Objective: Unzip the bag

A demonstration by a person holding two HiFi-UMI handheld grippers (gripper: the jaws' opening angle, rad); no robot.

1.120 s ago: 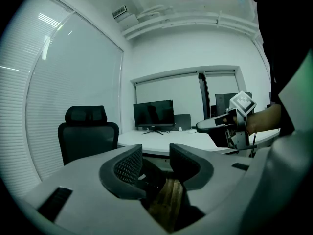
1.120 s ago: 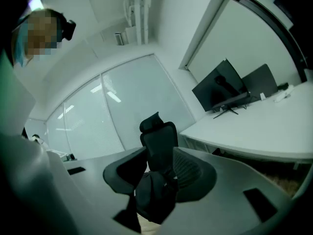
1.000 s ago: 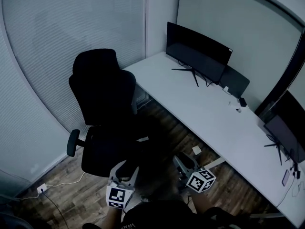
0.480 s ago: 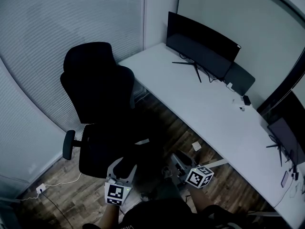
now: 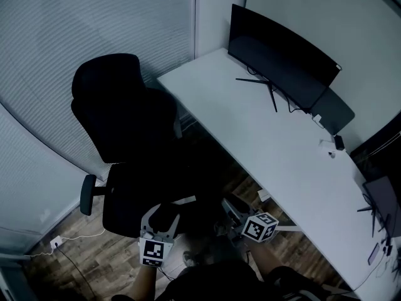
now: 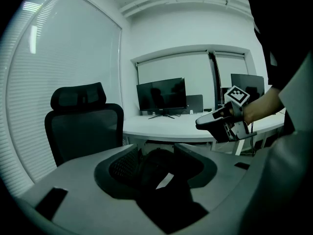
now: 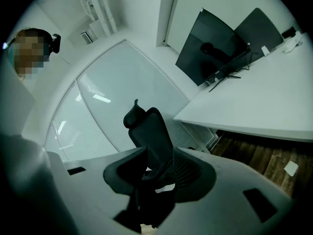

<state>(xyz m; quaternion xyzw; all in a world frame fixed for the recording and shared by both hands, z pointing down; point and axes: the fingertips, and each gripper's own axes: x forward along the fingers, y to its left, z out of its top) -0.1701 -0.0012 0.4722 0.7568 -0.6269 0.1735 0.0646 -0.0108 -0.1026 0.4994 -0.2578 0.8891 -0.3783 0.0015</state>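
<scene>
Honestly, the bag (image 6: 152, 164) is the hardest thing to pick out. From the head view it melts into the black chair (image 5: 125, 124) and the shadow under the desk (image 5: 263, 143), low down just ahead of both grippers. Whether it lies on the seat or in front of it I cannot tell. No zip shows anywhere.

The left gripper view does better. A dark rounded bulk with a pale tag (image 6: 165, 180) fills the gap between the jaws. The left gripper (image 5: 163, 215) has its jaws wide apart, and they have just been opening. Its pads press on nothing, though I cannot say if the bag sits between them or just beyond. That view also catches the right gripper (image 6: 199, 124) from the side, held in a person's hand (image 6: 259, 109), which the head view cuts off at its bottom edge.

In the right gripper view its jaws also stand apart, with only the chair and dark bulk seen through the gap. It alone shows a small white square (image 7: 291, 168) on the wooden floor (image 7: 254, 153).

On the desk stands a monitor (image 5: 282, 61). A second screen (image 5: 382, 199) is cropped at the right edge.
</scene>
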